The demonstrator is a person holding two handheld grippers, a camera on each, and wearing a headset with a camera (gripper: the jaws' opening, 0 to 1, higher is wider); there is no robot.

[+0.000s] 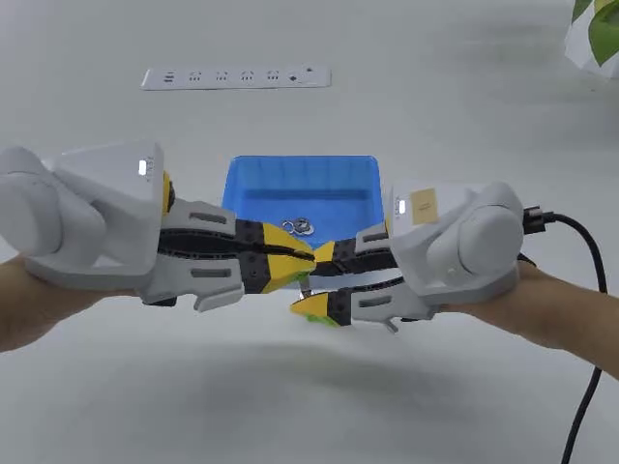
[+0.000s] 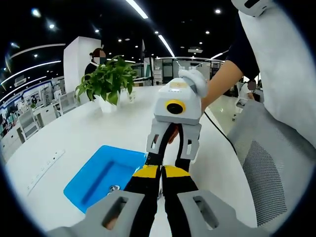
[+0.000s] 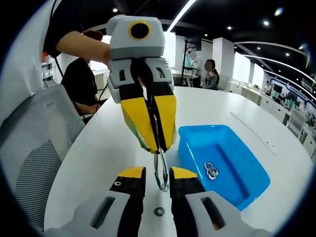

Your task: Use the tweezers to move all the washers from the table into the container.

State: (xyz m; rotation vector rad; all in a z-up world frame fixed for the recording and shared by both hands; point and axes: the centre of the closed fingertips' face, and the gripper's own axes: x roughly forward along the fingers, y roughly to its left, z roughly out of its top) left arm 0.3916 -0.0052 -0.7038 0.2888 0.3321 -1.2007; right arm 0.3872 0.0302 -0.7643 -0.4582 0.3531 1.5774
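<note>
The blue container (image 1: 300, 174) stands on the white table just beyond both grippers, with a few washers (image 1: 300, 226) in it. My left gripper (image 1: 305, 259) is shut on the metal tweezers (image 3: 160, 168), which point down toward the table. Their tips hang between the open jaws of my right gripper (image 3: 158, 173). One loose washer (image 3: 159, 211) lies on the table just below those tips. The container (image 3: 232, 143) and its washers (image 3: 211, 171) lie to the right there. My left gripper (image 2: 160, 172) faces my right gripper (image 1: 311, 280) tip to tip, beside the container (image 2: 98, 173).
A white power strip (image 1: 235, 77) lies at the table's far side. A potted plant (image 2: 106, 81) stands on the table, at the far right corner (image 1: 600, 34). A black cable (image 1: 585, 387) trails from the right gripper. A mesh chair (image 3: 34, 148) stands behind.
</note>
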